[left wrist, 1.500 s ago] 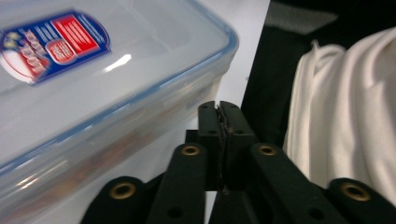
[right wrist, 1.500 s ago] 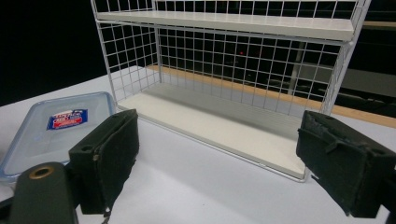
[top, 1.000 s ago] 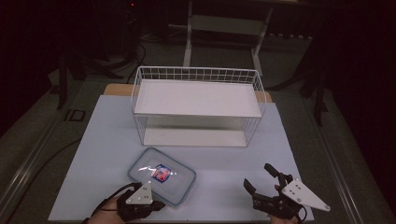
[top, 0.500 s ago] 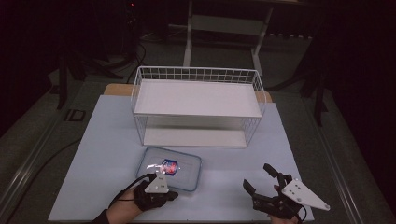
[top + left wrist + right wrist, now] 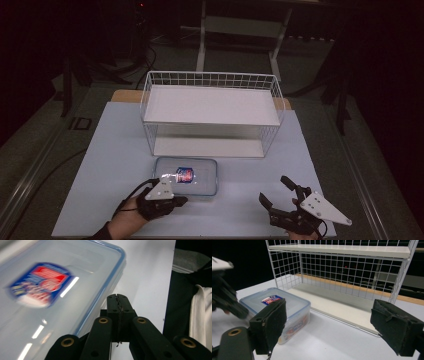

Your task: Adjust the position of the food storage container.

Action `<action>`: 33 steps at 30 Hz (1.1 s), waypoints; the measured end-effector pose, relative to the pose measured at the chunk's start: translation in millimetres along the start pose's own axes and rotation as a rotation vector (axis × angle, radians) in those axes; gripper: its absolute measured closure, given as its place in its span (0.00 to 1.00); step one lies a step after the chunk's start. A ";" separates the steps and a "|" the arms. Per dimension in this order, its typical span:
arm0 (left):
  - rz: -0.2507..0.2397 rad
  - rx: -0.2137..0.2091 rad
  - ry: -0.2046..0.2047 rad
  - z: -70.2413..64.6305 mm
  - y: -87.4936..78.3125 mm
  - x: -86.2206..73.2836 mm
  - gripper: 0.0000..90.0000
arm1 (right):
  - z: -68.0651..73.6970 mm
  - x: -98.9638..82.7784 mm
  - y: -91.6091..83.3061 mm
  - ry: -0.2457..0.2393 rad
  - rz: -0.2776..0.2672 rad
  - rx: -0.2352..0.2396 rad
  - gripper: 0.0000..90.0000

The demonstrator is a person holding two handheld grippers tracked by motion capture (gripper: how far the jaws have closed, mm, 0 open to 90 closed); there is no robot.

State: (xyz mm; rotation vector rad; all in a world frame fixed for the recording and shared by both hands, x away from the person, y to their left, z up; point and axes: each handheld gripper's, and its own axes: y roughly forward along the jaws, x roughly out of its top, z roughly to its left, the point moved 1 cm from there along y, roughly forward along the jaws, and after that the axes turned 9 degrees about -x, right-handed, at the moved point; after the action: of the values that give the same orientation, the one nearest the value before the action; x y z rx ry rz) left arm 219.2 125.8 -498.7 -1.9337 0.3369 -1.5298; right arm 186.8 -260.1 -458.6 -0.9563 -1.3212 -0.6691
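Observation:
A clear lidded plastic container (image 5: 186, 176) with a blue rim and a red-and-blue label lies flat on the white table, in front of the wire rack. My left gripper (image 5: 181, 200) sits at its near edge, jaws shut with nothing between them. In the left gripper view the shut tips (image 5: 117, 298) lie just beside the container's (image 5: 50, 290) blue-rimmed corner. My right gripper (image 5: 274, 190) rests at the near right, open wide and apart from the container. In its own view the pads (image 5: 272, 322) stand far apart, with the container (image 5: 279, 310) ahead to the left.
A white wire rack (image 5: 212, 112) with two white shelves stands at the table's far middle (image 5: 342, 277). Bare table (image 5: 115, 150) lies to both sides of the container. The left gripper (image 5: 224, 300) appears blurred at the left of the right gripper view.
My left gripper has moved right and a little up along the container's near edge. The container has slid slightly towards the rack and turned squarer to it. The right gripper has stayed put.

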 end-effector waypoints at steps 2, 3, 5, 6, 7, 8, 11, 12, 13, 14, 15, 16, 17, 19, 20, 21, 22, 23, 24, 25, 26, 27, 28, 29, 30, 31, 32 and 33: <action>-0.005 0.039 0.001 3.8 -17.4 -5.2 1.00 | -0.2 -0.4 0.5 0.000 0.001 0.001 0.15; -0.017 0.075 -0.014 9.0 -31.4 -10.0 1.00 | -0.1 -0.5 0.8 0.001 0.002 0.002 0.15; -0.031 0.114 -0.030 16.0 -47.1 -16.0 1.00 | 0.4 -0.6 1.3 0.002 0.003 0.005 0.15; -0.038 0.134 -0.042 19.5 -53.0 -18.7 1.00 | 0.7 -0.5 1.4 -0.001 0.003 0.005 0.15; -0.047 0.155 -0.061 25.8 -62.2 -23.2 1.00 | 0.9 -0.4 1.4 -0.003 0.004 0.004 0.15; -0.057 0.173 -0.071 29.6 -66.5 -26.0 1.00 | 1.1 -0.3 1.5 -0.004 0.006 0.005 0.15; -0.071 0.212 -0.141 48.9 -74.4 -38.6 1.00 | 1.3 -0.4 2.2 0.000 0.006 0.007 0.15; -0.071 0.212 -0.141 48.9 -74.4 -38.6 1.00 | 1.3 -0.4 2.2 0.000 0.006 0.007 0.15; -0.061 0.215 -0.161 55.8 -71.5 -43.4 1.00 | 1.4 -0.5 2.2 0.000 0.006 0.008 0.15; -0.050 0.216 -0.174 60.2 -68.2 -46.4 1.00 | 1.5 -0.4 2.1 0.000 0.006 0.008 0.15; -0.033 0.217 -0.184 64.1 -64.6 -49.2 1.00 | 1.6 -0.4 2.0 0.002 0.006 0.009 0.15; -0.022 0.215 -0.192 67.5 -61.4 -51.4 1.00 | 1.6 -0.5 1.8 0.002 0.006 0.008 0.15; -0.017 0.211 -0.206 70.3 -57.6 -53.1 1.00 | 1.6 -0.5 1.7 0.001 0.006 0.008 0.15; -0.005 0.202 -0.210 73.7 -51.9 -54.8 1.00 | 1.3 -0.6 1.8 0.004 0.008 0.010 0.15; -0.003 0.194 -0.213 74.8 -49.6 -54.8 1.00 | 1.1 -0.8 2.0 0.004 0.009 0.011 0.15; 0.006 0.201 -0.213 75.7 -47.8 -54.6 1.00 | 1.1 -0.9 2.1 0.004 0.010 0.011 0.15; 0.006 0.200 -0.217 76.5 -46.7 -54.6 1.00 | 1.0 -0.9 2.2 0.005 0.012 0.012 0.15; 0.004 0.194 -0.223 77.3 -46.2 -54.8 1.00 | 1.1 -0.9 2.2 0.005 0.012 0.013 0.15; 0.005 0.193 -0.225 77.4 -45.9 -54.7 1.00 | 1.2 -0.9 2.2 0.004 0.011 0.014 0.15; 0.006 0.191 -0.226 76.6 -44.9 -54.2 1.00 | 1.4 -0.9 2.1 0.004 0.012 0.015 0.15; 0.008 0.189 -0.219 75.9 -44.0 -53.5 1.00 | 1.6 -0.9 2.2 0.004 0.012 0.015 0.15; 0.006 0.187 -0.219 75.1 -42.6 -52.6 1.00 | 1.7 -1.0 2.3 0.003 0.012 0.016 0.15; 0.009 0.183 -0.216 74.7 -41.3 -51.5 1.00 | 1.8 -1.1 2.5 0.004 0.014 0.017 0.15; 0.005 0.180 -0.213 74.2 -39.4 -50.5 1.00 | 1.9 -1.1 2.7 0.006 0.015 0.017 0.15; 0.008 0.170 -0.211 74.2 -37.1 -49.2 1.00 | 1.8 -1.1 2.9 0.004 0.017 0.016 0.15; 0.009 0.169 -0.209 74.4 -36.0 -48.5 1.00 | 2.0 -1.1 2.9 0.005 0.018 0.018 0.15; 0.008 0.166 -0.212 74.5 -34.3 -47.5 1.00 | 2.1 -1.1 2.8 0.004 0.018 0.019 0.15; 0.006 0.161 -0.213 74.7 -32.7 -46.5 1.00 | 2.2 -1.1 2.7 0.003 0.016 0.019 0.15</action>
State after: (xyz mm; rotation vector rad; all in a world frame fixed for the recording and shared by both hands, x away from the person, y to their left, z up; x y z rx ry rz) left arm 269.9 200.9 -523.2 -1.9427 0.1234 -1.2902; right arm 187.9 -257.0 -460.3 -0.9495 -1.3134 -0.6442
